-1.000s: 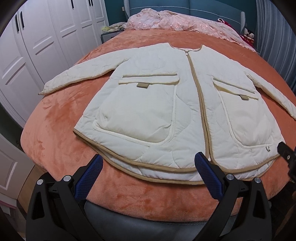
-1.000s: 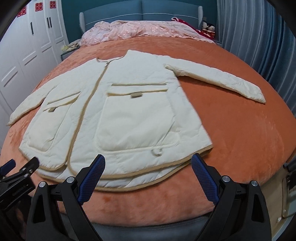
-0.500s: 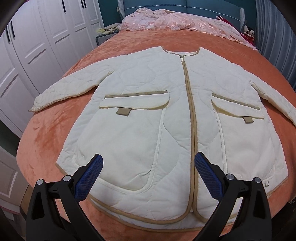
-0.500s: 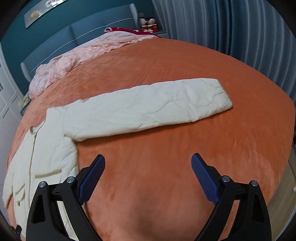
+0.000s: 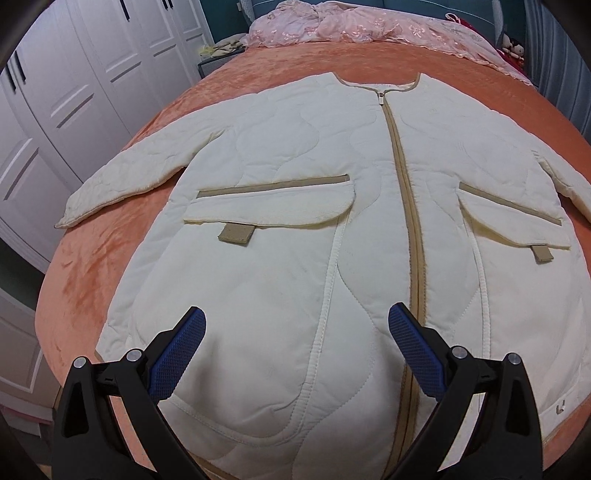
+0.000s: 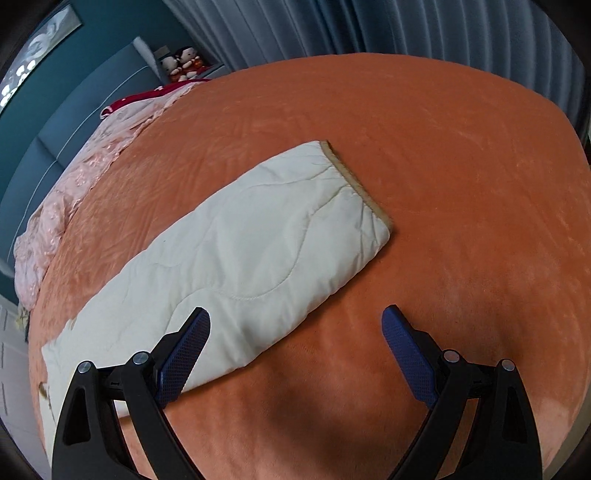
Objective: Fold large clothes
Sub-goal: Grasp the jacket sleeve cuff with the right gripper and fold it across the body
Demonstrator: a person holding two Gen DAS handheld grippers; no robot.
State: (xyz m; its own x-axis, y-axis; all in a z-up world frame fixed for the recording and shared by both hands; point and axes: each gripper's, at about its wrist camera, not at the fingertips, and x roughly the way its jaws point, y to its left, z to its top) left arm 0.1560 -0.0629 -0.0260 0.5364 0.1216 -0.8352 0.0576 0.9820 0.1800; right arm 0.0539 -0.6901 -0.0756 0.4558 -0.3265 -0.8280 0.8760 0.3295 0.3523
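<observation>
- We see a wide bed covered in an orange plush blanket (image 5: 92, 266) filling both views, with tall white panelled wardrobe doors (image 5: 55, 110) beside it on one side and blue-grey pleated curtains (image 6: 406, 26) on the other.
- Spread flat on that bed, front side up, lies the cream quilted zip-front jacket with tan trim (image 5: 295, 206) — its tan zipper (image 5: 406, 206) runs closed from the neckline down toward the hem, and two flapped pockets sit either side of it.
- A crumpled pink embroidered quilt (image 5: 351, 26) is bunched at the head of the bed, against the teal padded headboard (image 6: 44, 140).
- In the right wrist view, one cream quilted sleeve (image 6: 240, 258) stretches straight out across the blanket, its tan-edged cuff at the far end.
- Our left claw (image 5: 297, 332) hovers over the lower front of the jacket — the blue-padded fingers stand wide apart, holding nothing.
- Our right claw (image 6: 296, 330) hangs above the sleeve's near edge, fingers likewise spread wide with nothing between them; the left finger overlaps the sleeve in view, the right one is over bare blanket.
- Two small dolls (image 6: 181, 62) sit by the headboard.
</observation>
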